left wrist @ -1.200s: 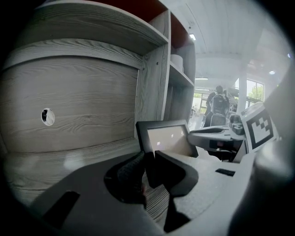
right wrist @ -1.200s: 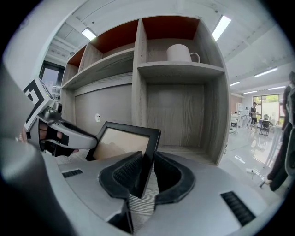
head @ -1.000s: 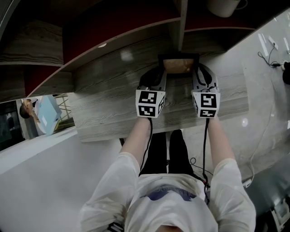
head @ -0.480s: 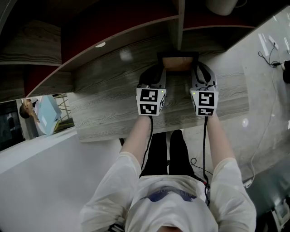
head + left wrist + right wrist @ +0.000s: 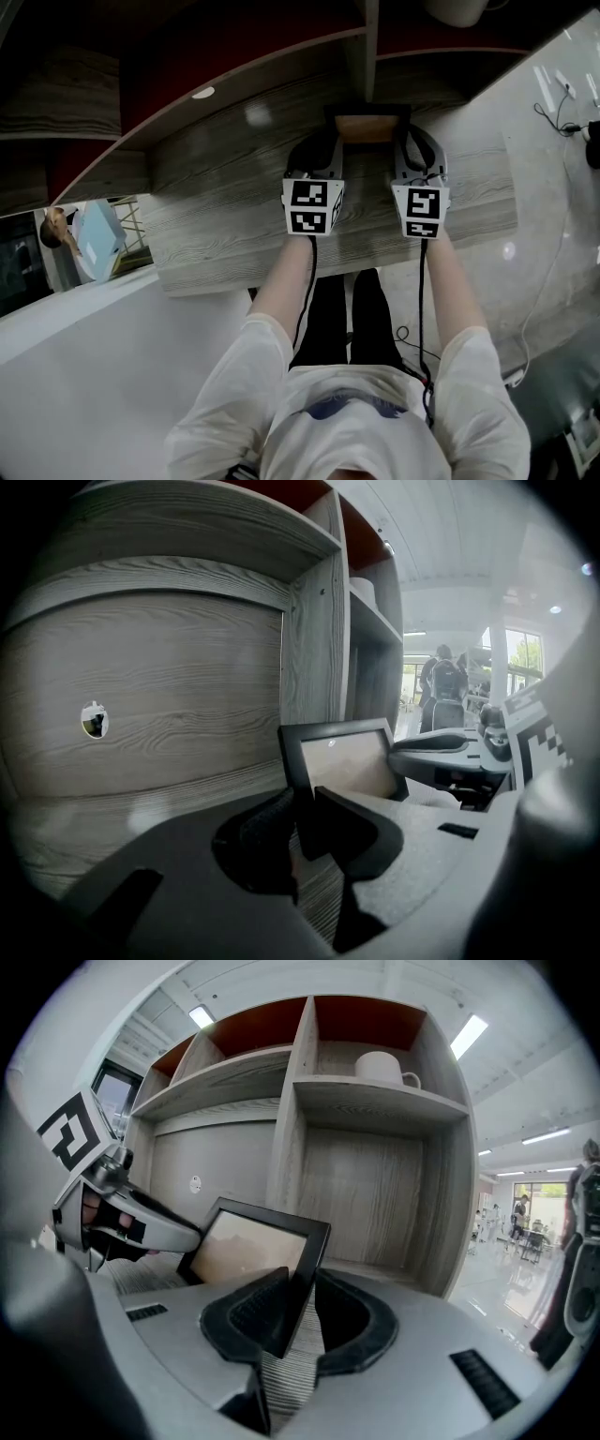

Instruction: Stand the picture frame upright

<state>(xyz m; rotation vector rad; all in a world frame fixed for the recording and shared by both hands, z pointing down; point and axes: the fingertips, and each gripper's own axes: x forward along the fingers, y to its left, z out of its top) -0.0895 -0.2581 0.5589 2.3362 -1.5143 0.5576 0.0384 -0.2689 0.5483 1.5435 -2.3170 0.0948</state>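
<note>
From the head view, the picture frame [image 5: 365, 127] sits at the back edge of the grey wood-grain worktop [image 5: 225, 216], just in front of the shelf unit's upright divider [image 5: 368, 52]. Only its black top rail and a strip of tan face show, so it looks close to upright. The left gripper [image 5: 330, 141] and the right gripper [image 5: 405, 141] flank it, one at each side rail. In the left gripper view, the frame [image 5: 342, 761] rises from the worktop with its lower left corner running down between the jaws. The left gripper [image 5: 302, 825] is clamped on that rail, with a pad against each face. In the right gripper view, the frame [image 5: 248, 1246] tilts across the picture with its right rail between the jaws of the right gripper [image 5: 302, 1312]. Those jaws are opening: the ribbed pad nearer the tan face lies along the rail, and a sliver of worktop shows beside the other pad. A white mug [image 5: 380, 1065] stands on the shelf above, well apart. The frame is probably light and stiff, and its smooth dark moulding may slide under a loose pinch. The tan face may be glazed and so breakable. The side rails, low down, look like the safest hold. No view shows whether a back stand props it up.
</note>
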